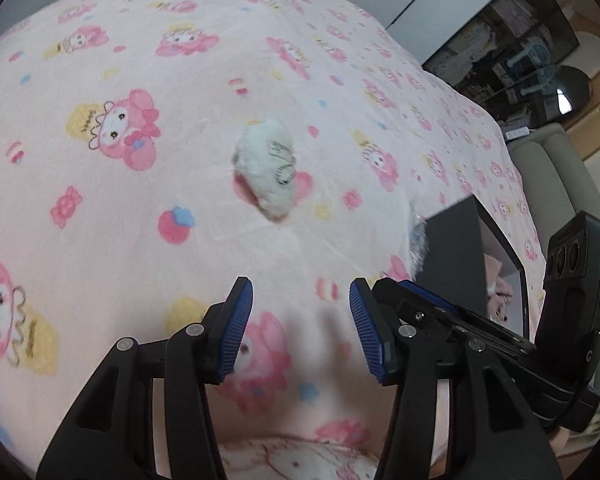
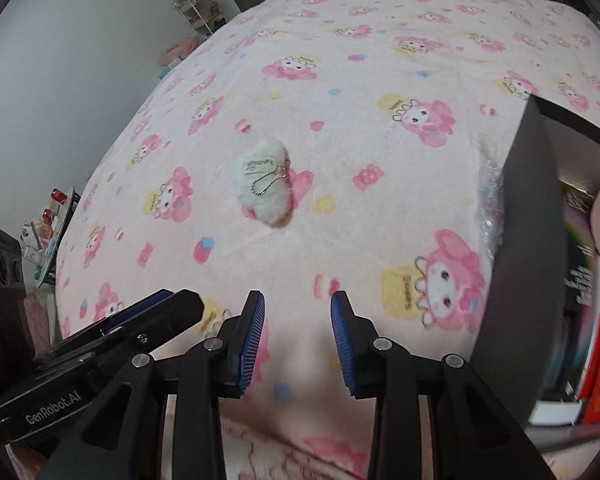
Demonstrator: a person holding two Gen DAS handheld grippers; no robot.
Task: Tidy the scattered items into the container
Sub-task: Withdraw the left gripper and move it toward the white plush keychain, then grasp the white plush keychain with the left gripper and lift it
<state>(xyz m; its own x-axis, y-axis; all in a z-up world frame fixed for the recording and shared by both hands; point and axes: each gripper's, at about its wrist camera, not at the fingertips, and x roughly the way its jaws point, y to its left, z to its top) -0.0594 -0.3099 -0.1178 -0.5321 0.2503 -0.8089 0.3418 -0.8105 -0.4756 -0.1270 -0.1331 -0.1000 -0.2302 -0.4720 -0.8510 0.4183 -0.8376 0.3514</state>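
Note:
A small white fluffy plush charm [image 1: 266, 168] with a tag and a ball chain lies on the pink cartoon-print blanket [image 1: 120, 200]; it also shows in the right wrist view [image 2: 264, 184]. A black box container [image 2: 528, 248] stands at the right, with several items inside; it shows in the left wrist view [image 1: 460, 256] too. My left gripper [image 1: 300, 320] is open and empty, short of the charm. My right gripper [image 2: 298, 332] is open and empty, also short of the charm. The two grippers are side by side.
A shiny crinkled bundle [image 2: 488, 208] leans against the container's left wall. A shelf with shoes [image 2: 196, 4] and a grey wall stand beyond the bed's left edge. Cabinets and a beige sofa [image 1: 556, 184] lie beyond its right edge.

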